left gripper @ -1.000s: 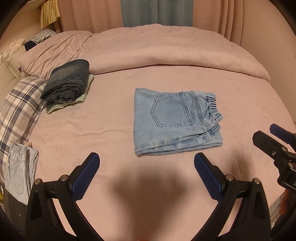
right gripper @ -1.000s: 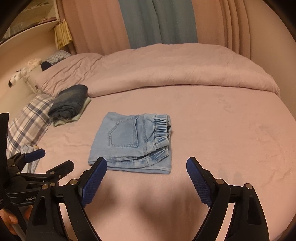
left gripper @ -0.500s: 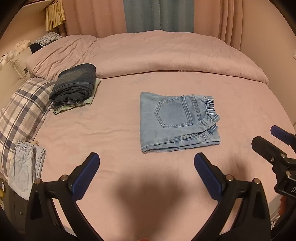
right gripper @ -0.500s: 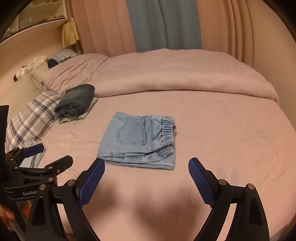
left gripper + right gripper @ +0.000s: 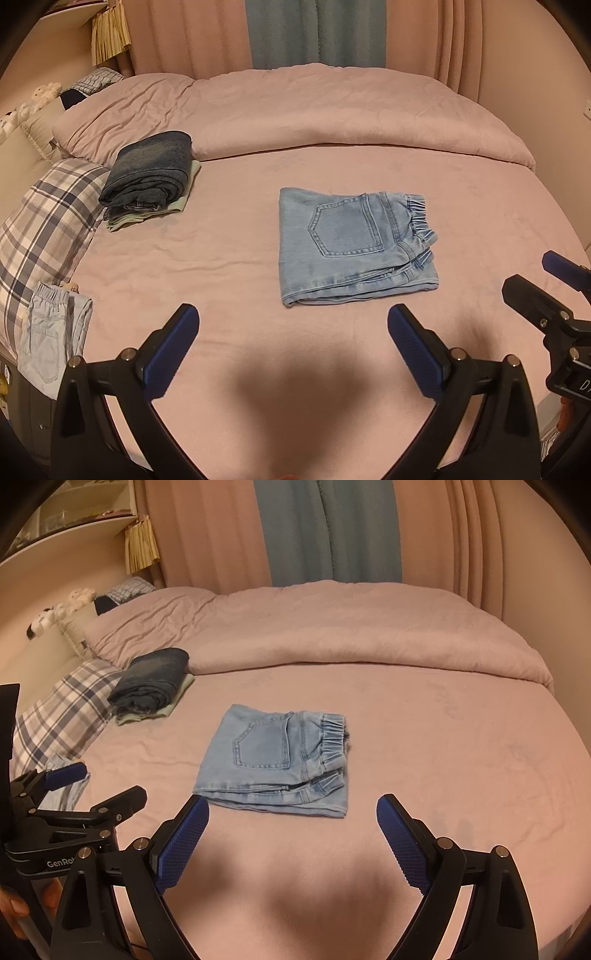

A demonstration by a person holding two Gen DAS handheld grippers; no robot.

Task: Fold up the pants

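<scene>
While both tools hang above the near part of the bed [image 5: 258,258], neither touches anything. The left tool [image 5: 293,326] has its jaws spread wide, nothing between them; the right tool [image 5: 293,818] is likewise spread and holds nothing.

Edges and room, taken from the folded pants [image 5: 354,243]:
- Bare pink sheet surrounds the pants on every side. The near strip, between the pants and both tools, is unobstructed.
- To the right of the pants the sheet runs free to the bed's edge.
- Behind the pants a bunched pink duvet [image 5: 332,110] lies across the bed; curtains [image 5: 332,528] hang beyond it.
- Left and behind, well apart from the pants, a folded dark denim garment [image 5: 147,173] sits on a pale green one [image 5: 147,218].
- Further left a plaid pillow [image 5: 44,229] lies at the bed's side, and a small pale blue garment [image 5: 48,339] hangs over that edge.

Condition of the pants: light blue denim, folded into a compact, roughly square packet lying flat near the middle of the bed. A back pocket faces up. The gathered elastic waistband [image 5: 334,734] is on the right side. Layered edges show along the near side, slightly stepped rather than flush.
</scene>
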